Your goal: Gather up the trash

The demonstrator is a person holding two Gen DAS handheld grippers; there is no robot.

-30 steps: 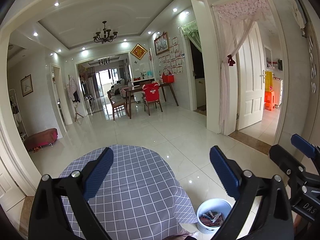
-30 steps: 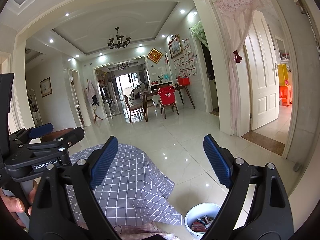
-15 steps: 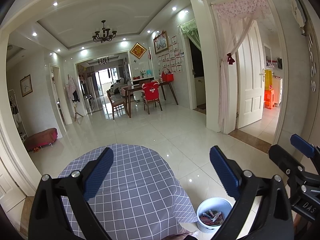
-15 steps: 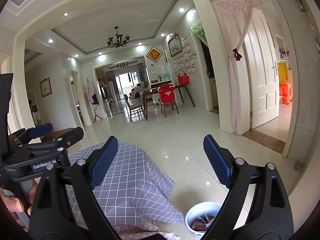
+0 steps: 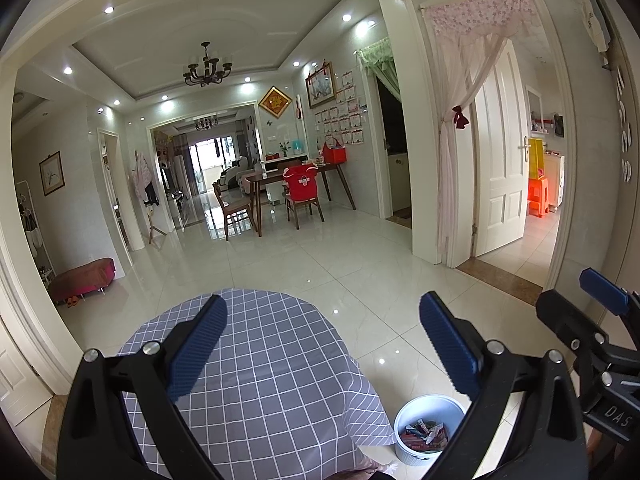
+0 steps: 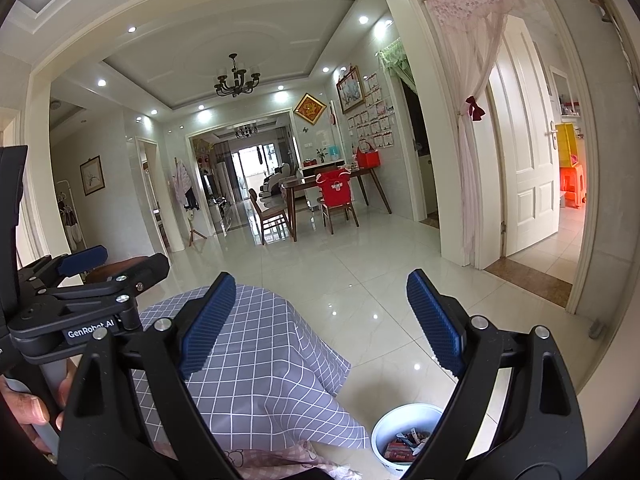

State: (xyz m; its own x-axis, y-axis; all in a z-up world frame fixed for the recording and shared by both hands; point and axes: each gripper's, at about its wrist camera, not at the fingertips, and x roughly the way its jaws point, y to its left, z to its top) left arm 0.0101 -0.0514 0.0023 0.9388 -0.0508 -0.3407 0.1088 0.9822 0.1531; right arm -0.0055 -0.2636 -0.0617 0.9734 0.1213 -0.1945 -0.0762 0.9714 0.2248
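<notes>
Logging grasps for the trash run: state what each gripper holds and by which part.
Nothing is held. The left gripper and right gripper are both open and empty above the checked tablecloth; the white bin sits untouched on the floor.

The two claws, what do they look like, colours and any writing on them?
Both the left claw and the right claw have black angular frames with silver rivets and ribbed blue pads. Seen from the right wrist, the left one's side reads "GenRobot.AI"; the right one's side shows "DAS". No cables or sleeves show.

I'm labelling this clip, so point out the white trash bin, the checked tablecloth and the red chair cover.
white trash bin [image 5: 430,404], left wrist view, far inner wall.
checked tablecloth [image 5: 272,360], left wrist view, top surface.
red chair cover [image 6: 335,190], right wrist view, back panel.
</notes>
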